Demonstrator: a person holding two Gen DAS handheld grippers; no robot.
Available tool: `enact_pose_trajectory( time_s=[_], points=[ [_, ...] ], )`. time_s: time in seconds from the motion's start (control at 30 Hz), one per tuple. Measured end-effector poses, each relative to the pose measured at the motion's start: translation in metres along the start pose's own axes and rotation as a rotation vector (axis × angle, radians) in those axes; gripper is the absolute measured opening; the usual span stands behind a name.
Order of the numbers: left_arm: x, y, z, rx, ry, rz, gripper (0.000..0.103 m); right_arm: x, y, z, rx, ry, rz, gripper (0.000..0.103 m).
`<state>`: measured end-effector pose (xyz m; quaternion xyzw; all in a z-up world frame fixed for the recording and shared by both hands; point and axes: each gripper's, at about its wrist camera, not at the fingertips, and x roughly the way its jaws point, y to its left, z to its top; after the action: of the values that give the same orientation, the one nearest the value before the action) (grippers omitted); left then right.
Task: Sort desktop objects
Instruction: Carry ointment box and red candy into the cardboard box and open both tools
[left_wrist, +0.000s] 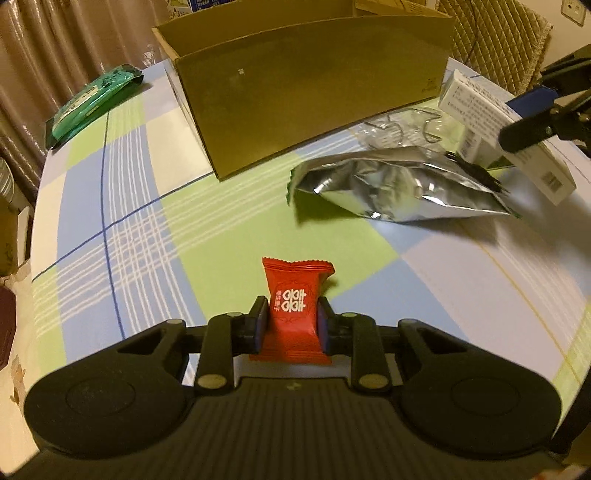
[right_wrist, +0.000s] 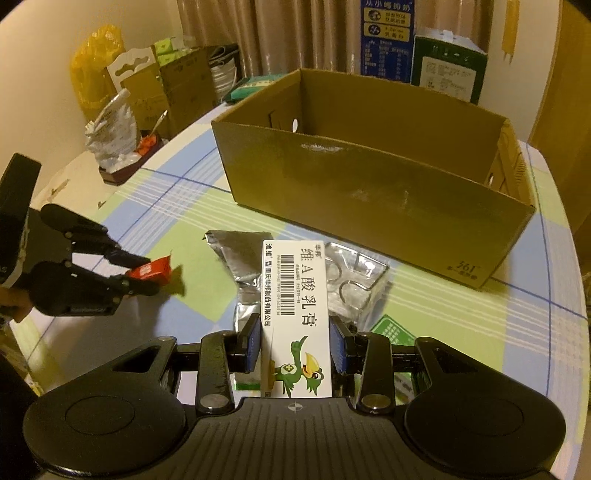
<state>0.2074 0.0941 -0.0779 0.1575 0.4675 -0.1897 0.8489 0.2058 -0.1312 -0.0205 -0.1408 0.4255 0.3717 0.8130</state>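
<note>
Mid-transfer: the left hand-held gripper (left_wrist: 293, 323) pinches a red candy packet (left_wrist: 295, 306), the right hand-held gripper (right_wrist: 295, 345) a white ointment box (right_wrist: 294, 314). Next, each probably carries toward the cardboard box (right_wrist: 369, 177) at 12 o'clock.

The left gripper (left_wrist: 292, 318) pinches a red candy packet (left_wrist: 294, 309) between its fingers; ahead lie a silver foil bag (left_wrist: 395, 186) and a cardboard box (left_wrist: 310, 92).

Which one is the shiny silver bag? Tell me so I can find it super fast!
Find the big open cardboard box on the checked tablecloth. Right in front of it lies the silver foil bag, flat and crinkly. It is the only mirror-shiny thing there: the packet of hooks beside it is see-through, and the candy is red.
</note>
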Motion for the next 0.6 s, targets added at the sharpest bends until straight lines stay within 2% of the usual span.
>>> enact_pose_trajectory(
  time_s=[0.17, 0.33, 0.6],
  points=[
    [-0.027, -0.004, -0.004, -0.016, -0.022, 0.009, 0.022, -0.019, 0.001, -0.004, 0.012, -0.020, -0.006, 0.035],
    [-0.055, -0.010, 0.008, 0.010, -0.057, 0.024, 0.022, -0.035, -0.005, -0.004, 0.031, -0.043, -0.012, 0.035],
    [-0.084, -0.015, 0.064, 0.066, -0.133, 0.038, 0.022, -0.057, -0.025, 0.021, 0.036, -0.097, -0.046, 0.035]
  ],
)
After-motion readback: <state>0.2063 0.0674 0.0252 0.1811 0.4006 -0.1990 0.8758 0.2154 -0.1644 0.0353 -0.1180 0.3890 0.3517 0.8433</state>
